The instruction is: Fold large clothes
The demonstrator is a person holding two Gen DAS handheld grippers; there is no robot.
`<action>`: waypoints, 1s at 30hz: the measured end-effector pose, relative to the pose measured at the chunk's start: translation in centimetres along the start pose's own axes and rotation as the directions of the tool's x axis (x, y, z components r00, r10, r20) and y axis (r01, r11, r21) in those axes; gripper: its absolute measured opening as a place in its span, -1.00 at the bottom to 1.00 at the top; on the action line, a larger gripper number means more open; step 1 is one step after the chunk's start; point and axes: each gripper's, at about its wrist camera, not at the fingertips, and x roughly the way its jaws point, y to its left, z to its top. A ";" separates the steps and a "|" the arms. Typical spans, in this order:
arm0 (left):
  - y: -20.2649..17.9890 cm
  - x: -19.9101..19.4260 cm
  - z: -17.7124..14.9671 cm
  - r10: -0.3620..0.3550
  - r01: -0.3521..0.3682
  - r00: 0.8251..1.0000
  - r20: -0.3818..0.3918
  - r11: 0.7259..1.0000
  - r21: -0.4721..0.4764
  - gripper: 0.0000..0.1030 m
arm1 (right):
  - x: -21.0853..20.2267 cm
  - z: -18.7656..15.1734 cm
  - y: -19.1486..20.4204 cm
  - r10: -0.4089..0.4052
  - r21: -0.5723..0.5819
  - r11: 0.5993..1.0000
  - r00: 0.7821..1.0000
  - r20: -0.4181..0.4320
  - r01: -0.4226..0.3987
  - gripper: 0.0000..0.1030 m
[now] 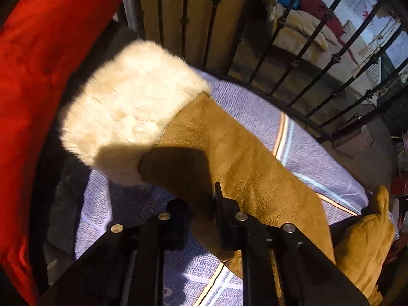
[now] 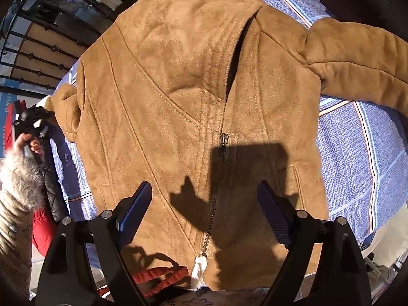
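Note:
A tan suede jacket (image 2: 178, 89) lies front up on a blue patterned bedspread (image 2: 357, 153), its zip (image 2: 214, 204) closed partway. One sleeve (image 2: 357, 58) stretches out to the right. In the left wrist view the other sleeve (image 1: 242, 158), ending in a white fur cuff (image 1: 132, 107), is lifted off the bedspread (image 1: 255, 107). My left gripper (image 1: 201, 201) is shut on this sleeve just behind the cuff. It also shows at the left edge of the right wrist view as the left gripper (image 2: 30, 121), held by a hand. My right gripper (image 2: 204, 204) hangs open over the jacket's lower front, holding nothing.
A red cushion or cloth (image 1: 38, 76) fills the left side. A black iron bed rail (image 1: 306, 71) runs behind the bedspread. A red garment (image 2: 158, 278) and a dark quilted one (image 2: 53, 178) lie by the near edge. The person's fur-cuffed sleeve (image 2: 17, 178) is at left.

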 end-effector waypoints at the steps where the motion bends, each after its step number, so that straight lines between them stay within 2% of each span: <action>1: -0.2 -2.7 0.1 -0.004 0.002 0.998 0.057 1.000 0.023 -0.73 | 0.2 0.1 0.4 0.000 -0.009 1.000 1.000 -0.003 0.000 0.62; 2: -0.4 -5.9 -0.2 -0.009 0.002 0.992 0.127 0.998 0.055 -0.73 | 0.1 0.3 0.7 0.007 -0.018 1.000 1.000 -0.002 -0.007 0.63; 5: -1.0 -17.5 -3.0 -0.057 0.006 0.941 0.334 0.988 0.152 -0.73 | -0.3 0.8 1.7 0.027 -0.058 0.998 1.000 0.016 -0.026 0.62; 7: 0.2 -22.5 -6.3 -0.058 0.007 0.925 0.376 0.991 0.135 -0.73 | -0.7 1.1 2.0 0.039 -0.081 0.996 0.999 0.026 -0.037 0.62; 8: 1.5 -23.8 -7.9 -0.037 0.004 0.929 0.369 0.996 0.088 -0.73 | -0.7 1.3 2.2 0.050 -0.090 0.995 0.998 0.026 -0.047 0.62; 10: 5.4 -23.8 -11.1 0.023 -0.009 0.956 0.292 0.999 -0.050 -0.73 | -0.4 1.5 2.6 0.066 -0.101 0.993 0.998 0.023 -0.064 0.62; 12: 9.5 -20.8 -14.0 0.080 -0.049 0.982 0.173 0.983 -0.178 -0.73 | -0.2 1.6 2.8 0.087 -0.108 0.991 0.996 0.015 -0.085 0.63; 14: 12.9 -16.3 -16.2 0.103 -0.083 0.992 0.069 0.964 -0.251 -0.70 | 0.2 1.5 2.9 0.106 -0.111 0.988 0.994 -0.001 -0.106 0.62; 15: 13.8 -14.2 -16.8 0.107 -0.096 0.994 0.029 0.962 -0.255 -0.70 | 0.4 1.5 2.9 0.115 -0.115 0.987 0.993 -0.012 -0.116 0.62; 18: 13.7 -11.5 -16.8 0.154 -0.150 0.988 0.002 0.965 -0.215 -0.54 | 0.6 1.1 2.5 0.110 -0.131 0.985 0.993 -0.038 -0.114 0.62; 19: 12.7 -11.2 -16.7 0.183 -0.183 0.983 -0.016 0.965 -0.186 -0.31 | 0.5 1.0 2.1 0.108 -0.133 0.985 0.993 -0.039 -0.113 0.62; 20: 11.9 -11.1 -16.3 0.215 -0.216 0.976 -0.024 0.963 -0.162 0.25 | 0.4 0.8 1.5 0.106 -0.129 0.985 0.994 -0.040 -0.111 0.62; 21: 11.5 -11.6 -16.4 0.235 -0.235 0.972 -0.013 0.961 -0.147 0.54 | 0.3 0.8 0.9 0.104 -0.121 0.987 0.994 -0.039 -0.108 0.63; 22: 11.0 -12.2 -16.6 0.235 -0.230 0.972 0.021 0.963 -0.140 0.69 | 0.2 0.7 0.0 0.101 -0.103 0.989 0.994 -0.036 -0.104 0.62; 27: 8.7 -14.9 -19.0 0.247 -0.242 0.967 0.055 0.966 -0.091 0.69 | -1.1 1.0 -5.5 0.075 0.006 0.997 0.997 0.022 -0.075 0.62; 30: 4.6 -16.8 -21.0 0.188 -0.193 0.978 0.086 0.980 0.049 0.69 | -2.2 1.5 -8.5 0.056 0.061 0.996 0.996 0.076 -0.061 0.63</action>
